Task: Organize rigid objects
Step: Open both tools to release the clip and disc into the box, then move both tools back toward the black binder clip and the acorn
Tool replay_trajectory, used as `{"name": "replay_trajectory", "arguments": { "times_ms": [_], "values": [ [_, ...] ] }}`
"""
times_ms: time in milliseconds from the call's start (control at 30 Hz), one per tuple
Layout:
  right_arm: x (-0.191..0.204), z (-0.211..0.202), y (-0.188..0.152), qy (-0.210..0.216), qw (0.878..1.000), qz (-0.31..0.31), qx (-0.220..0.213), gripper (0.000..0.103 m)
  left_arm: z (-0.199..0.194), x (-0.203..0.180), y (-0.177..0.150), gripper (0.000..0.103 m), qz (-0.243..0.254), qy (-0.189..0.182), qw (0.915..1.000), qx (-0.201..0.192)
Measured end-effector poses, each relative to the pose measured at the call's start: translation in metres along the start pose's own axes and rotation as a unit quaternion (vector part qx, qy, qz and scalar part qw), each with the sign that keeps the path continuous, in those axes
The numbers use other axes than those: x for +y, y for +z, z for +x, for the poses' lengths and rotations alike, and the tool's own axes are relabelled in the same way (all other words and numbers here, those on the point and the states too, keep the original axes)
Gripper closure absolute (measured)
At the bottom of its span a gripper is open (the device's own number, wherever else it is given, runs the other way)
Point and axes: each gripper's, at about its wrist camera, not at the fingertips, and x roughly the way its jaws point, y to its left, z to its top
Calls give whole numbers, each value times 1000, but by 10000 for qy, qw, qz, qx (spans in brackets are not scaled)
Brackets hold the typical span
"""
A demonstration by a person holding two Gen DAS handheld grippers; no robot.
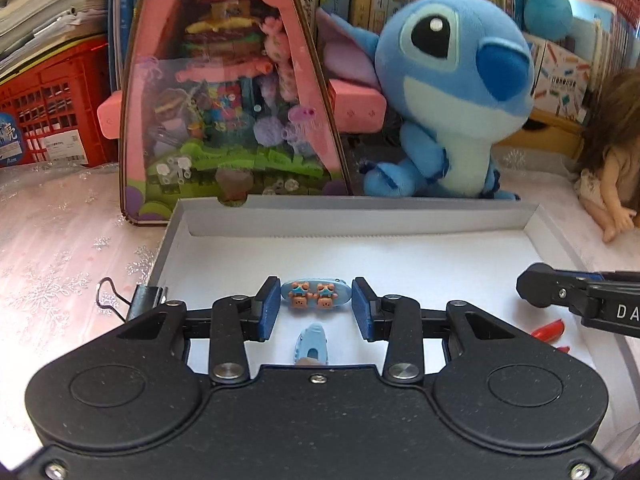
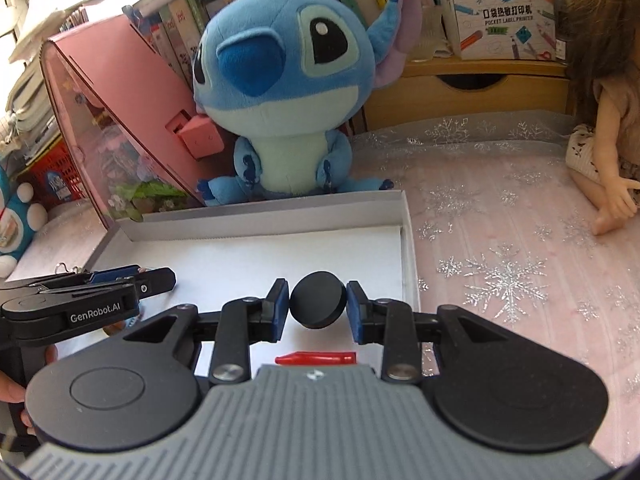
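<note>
My left gripper is shut on a light blue hair clip that carries two small bear figures, and holds it over the white shallow box. My right gripper is shut on a black round disc above the box's right part. On the box floor lie a second blue clip, partly hidden under the left gripper, and a red piece. The left gripper's fingers show at the left of the right wrist view.
A black binder clip sits at the box's left edge. Behind the box stand a blue plush toy and a pink toy house. A doll leans at the right on the snowflake cloth. Books line the back.
</note>
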Motion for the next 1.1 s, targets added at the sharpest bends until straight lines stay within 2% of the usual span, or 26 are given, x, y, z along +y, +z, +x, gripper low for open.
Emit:
{"name": "replay_trajectory", "arguments": {
  "times_ms": [200, 267, 300, 333, 400, 533, 600, 833, 1100],
  "values": [
    [-1, 3, -2, 12, 10000, -19, -14, 67, 2, 0, 1, 66, 29, 22, 10000, -3],
    [-1, 3, -2, 39, 10000, -30, -47, 63, 0, 0, 1, 65, 13, 15, 10000, -66],
    [-2, 2, -2, 55, 10000, 10, -68, 61, -2, 0, 1, 61, -6, -27, 9999, -108],
    [-3, 0, -2, 55, 9999, 74, -74, 48, -5, 1, 2, 58, -30, -85, 9999, -131],
    [-4, -9, -3, 127, 9997, 141, -147, 43, -16, 4, 1, 45, -83, -171, 9996, -222],
    [1, -36, -7, 83, 9993, 111, -357, 35, -49, 5, -3, 35, -36, -149, 9988, -471],
    [4, -53, -13, 83, 9989, 47, -460, 32, -69, 5, -9, 26, 6, -186, 9981, -591],
    [11, -110, -54, 136, 9968, -287, -731, 22, -132, 0, -53, 23, 213, -372, 9964, -732],
    [16, -152, -109, 121, 9942, -655, -843, 18, -189, -14, -114, 22, 408, -694, 9936, -795]
  ]
}}
